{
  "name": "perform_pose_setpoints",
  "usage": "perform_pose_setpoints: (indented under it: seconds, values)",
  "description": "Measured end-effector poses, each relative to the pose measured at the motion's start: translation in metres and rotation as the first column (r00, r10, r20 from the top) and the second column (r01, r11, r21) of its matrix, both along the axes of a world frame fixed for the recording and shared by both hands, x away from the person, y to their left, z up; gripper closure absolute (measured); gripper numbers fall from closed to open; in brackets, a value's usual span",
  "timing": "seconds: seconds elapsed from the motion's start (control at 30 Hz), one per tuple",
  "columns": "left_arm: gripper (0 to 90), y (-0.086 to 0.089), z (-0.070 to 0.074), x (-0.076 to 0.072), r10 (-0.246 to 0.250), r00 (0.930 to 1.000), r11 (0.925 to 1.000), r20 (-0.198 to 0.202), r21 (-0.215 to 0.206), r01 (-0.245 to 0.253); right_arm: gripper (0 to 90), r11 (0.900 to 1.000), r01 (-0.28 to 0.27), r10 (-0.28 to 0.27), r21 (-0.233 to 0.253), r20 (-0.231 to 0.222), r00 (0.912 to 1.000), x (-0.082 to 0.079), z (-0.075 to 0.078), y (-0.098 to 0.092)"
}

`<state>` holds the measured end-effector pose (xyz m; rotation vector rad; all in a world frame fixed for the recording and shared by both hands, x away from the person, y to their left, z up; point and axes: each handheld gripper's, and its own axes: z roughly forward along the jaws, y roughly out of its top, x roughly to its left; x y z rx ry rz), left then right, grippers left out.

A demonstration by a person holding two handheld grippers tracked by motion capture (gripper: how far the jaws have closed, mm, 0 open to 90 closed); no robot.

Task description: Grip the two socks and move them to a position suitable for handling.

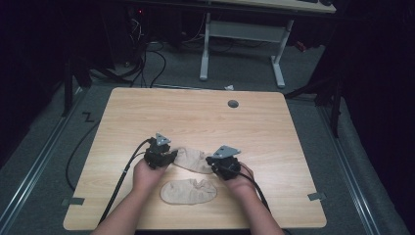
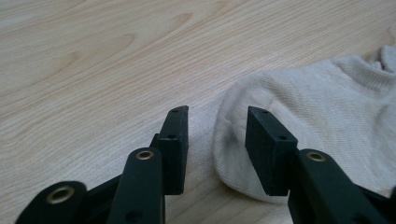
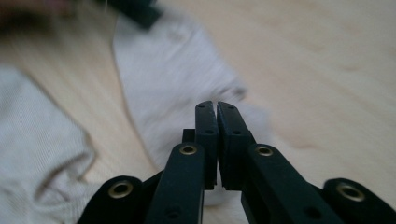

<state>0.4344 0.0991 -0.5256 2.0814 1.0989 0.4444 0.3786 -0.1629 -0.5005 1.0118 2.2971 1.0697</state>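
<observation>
Socks are the work in hand: two beige ankle socks lie flat on the wooden table (image 1: pixel 205 112). The near sock (image 1: pixel 188 191) sits closest to the person's edge, between the two forearms and untouched. Just beyond it the far sock (image 1: pixel 192 160) stretches between the two tools. The left gripper (image 2: pixel 217 140) has its jaws spread, straddling the rounded toe end of that sock without yet pinching it. The right gripper (image 3: pixel 215 109) has its jaws pressed together at the other end; the blur there makes it hard to be sure, but they seem to have a fold of fabric between them. Judged from this, the job is at an early stage: one end looks taken, the other is about to be, and any folding or pairing with the near sock is left to do. No box, basket or other container stands on the table, whose far half holds only a small round cable hole (image 1: pixel 233 104)
</observation>
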Motion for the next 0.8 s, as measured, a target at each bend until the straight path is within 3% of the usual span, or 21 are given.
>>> perform_pose_setpoints:
  seconds: [0.1, 0.23, 0.33, 0.8]
  values:
    - [61.9, -0.001, 0.0, 0.0, 0.0, 1.0, 1.0, 0.003, -0.007, 0.0, 80.3, 0.997, 0.062, -0.061, 0.039, -0.013, 0.998, 0.0, 0.002, -0.013]
    - [66.5, -0.002, -0.002, 0.0, 0.013, 0.9999, 0.9999, -0.007, 0.011, -0.013, 67.8, 0.997, 0.075, -0.072, 0.024, -0.101, 0.9922, 0.005, -0.012, -0.014]
    - [70.7, -0.003, -0.002, -0.001, 0.01, 1.0, 0.9999, -0.002, 0.007, -0.01, 64.8, 0.996, 0.081, -0.076, 0.036, -0.128, 0.9889, 0.008, -0.016, -0.013]
    - [83.0, -0.001, -0.004, -0.005, 0.014, 0.9999, 0.9999, -0.01, -0.008, -0.014, 66.8, 0.996, 0.092, -0.089, 0.015, -0.159, 0.9832, 0.012, -0.027, -0.006]
